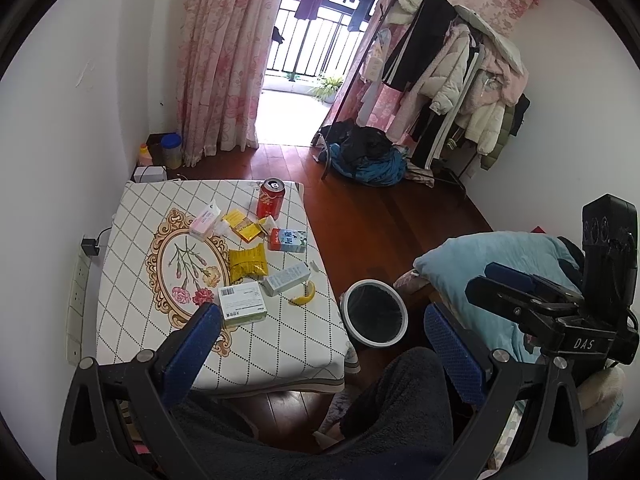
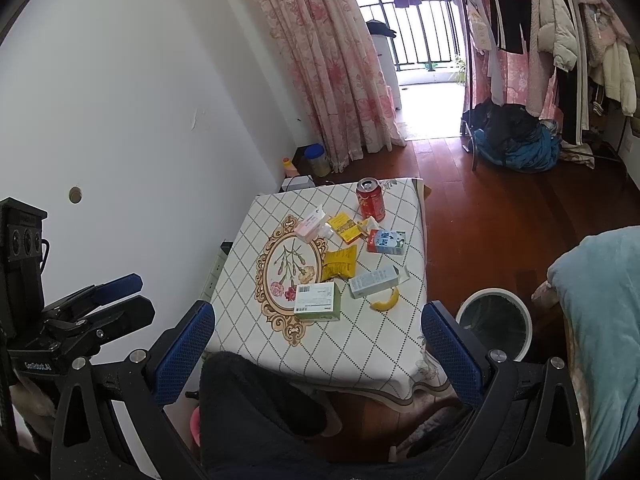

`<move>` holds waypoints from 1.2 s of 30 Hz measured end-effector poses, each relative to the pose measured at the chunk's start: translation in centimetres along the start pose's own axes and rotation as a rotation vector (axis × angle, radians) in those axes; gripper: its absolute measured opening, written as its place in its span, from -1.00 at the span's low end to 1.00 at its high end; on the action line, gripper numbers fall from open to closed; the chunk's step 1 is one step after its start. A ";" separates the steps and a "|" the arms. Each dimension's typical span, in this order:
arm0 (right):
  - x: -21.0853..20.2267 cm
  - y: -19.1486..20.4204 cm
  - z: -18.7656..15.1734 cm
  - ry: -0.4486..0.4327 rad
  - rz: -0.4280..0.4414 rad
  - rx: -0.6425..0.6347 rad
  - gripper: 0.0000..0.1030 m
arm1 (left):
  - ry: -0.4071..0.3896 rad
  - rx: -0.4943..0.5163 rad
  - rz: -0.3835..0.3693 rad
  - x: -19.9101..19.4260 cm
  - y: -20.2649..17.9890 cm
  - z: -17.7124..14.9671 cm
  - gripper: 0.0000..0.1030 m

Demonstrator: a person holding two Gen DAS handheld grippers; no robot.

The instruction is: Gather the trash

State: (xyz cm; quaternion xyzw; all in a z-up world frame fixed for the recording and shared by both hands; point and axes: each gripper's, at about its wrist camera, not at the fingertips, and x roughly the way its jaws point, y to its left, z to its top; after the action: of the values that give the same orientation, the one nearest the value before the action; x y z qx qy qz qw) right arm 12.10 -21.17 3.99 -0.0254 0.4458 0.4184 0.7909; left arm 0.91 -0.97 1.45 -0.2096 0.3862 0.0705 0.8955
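Dark fleecy knees of the person fill the bottom of both views, with the left gripper (image 1: 320, 344) and right gripper (image 2: 316, 350) held above them, so nothing's been picked up yet. Both sets of jaws are spread wide and empty, touching nothing; the blue pads (image 2: 182, 354) just frame the scene. All the trash sits on the counter (image 1: 132, 320), a low one with a checked floral cloth: a red soda can (image 1: 271, 199) upright at the far edge, a yellow snack bag (image 1: 247, 264) in the middle, a white-and-green box (image 1: 242, 302) nearest the person, a long white carton (image 1: 287, 279) beside it, a small milk carton (image 1: 287, 240) and a banana peel (image 1: 304, 294) near the right edge. There's also a pink packet (image 1: 205, 222) and some yellow wrappers behind, hard to say exactly what those are. A white-rimmed bin (image 1: 376, 314) stands on the floor just beside the counter's right side. Handling-wise it all looks light. The boxes are stiff enough to pinch across the short sides, the can could dent so grab it around the middle, the bag is crinkly and soft so take an edge, and the peel is probably limp and slippery, best nipped mid-curve.
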 end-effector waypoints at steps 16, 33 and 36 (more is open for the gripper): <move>-0.2 0.1 0.2 -0.005 0.000 -0.004 1.00 | -0.002 0.002 0.000 0.0 -0.2 -0.2 1.00; -0.2 0.2 0.3 -0.006 0.002 -0.004 1.00 | -0.004 0.002 -0.002 -0.1 -0.1 -0.3 1.00; -0.2 0.3 0.2 -0.006 0.002 -0.005 1.00 | -0.003 0.002 -0.003 -0.1 -0.1 -0.3 1.00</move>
State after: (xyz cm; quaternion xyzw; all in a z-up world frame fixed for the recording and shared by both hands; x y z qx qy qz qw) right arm 12.00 -20.98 4.33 -0.0258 0.4425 0.4206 0.7916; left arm 0.65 -1.20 1.36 -0.2092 0.3847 0.0691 0.8964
